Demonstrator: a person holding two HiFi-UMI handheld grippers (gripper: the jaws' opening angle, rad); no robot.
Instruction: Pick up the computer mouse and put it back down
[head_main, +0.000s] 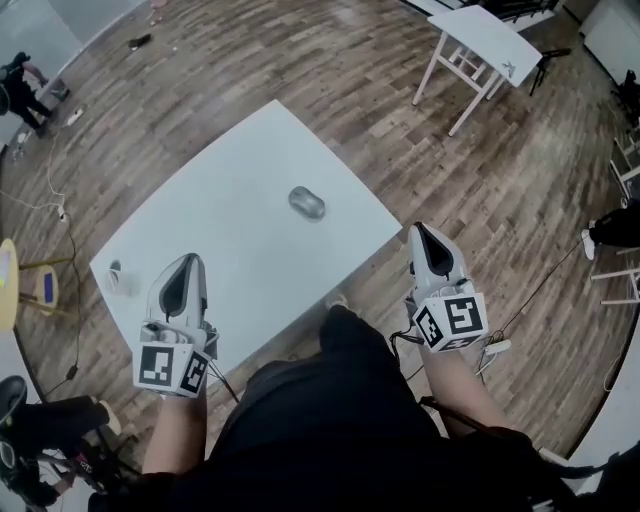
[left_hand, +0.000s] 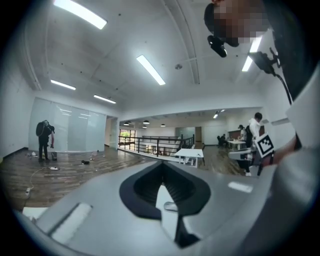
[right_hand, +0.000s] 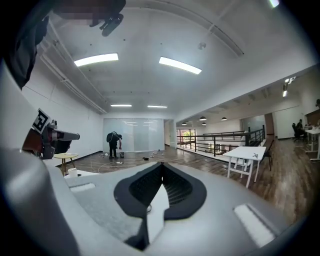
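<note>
A grey computer mouse (head_main: 306, 202) lies on the white table (head_main: 250, 160), right of its middle, with nothing touching it. My left gripper (head_main: 190, 260) hovers over the table's near left part, well short of the mouse, its jaws meeting at a point with nothing between them. My right gripper (head_main: 421, 230) is beyond the table's near right edge, over the wooden floor, jaws also together and empty. Each gripper view looks out level across the room, with the left gripper (left_hand: 161, 164) and right gripper (right_hand: 161, 165) both showing shut tips.
A small white cup-like object (head_main: 115, 275) stands near the table's left corner. A yellow round side table (head_main: 8, 285) is at far left. A second white table (head_main: 485, 40) stands at the back right. A person in black (right_hand: 114, 144) bends over by the far glass wall.
</note>
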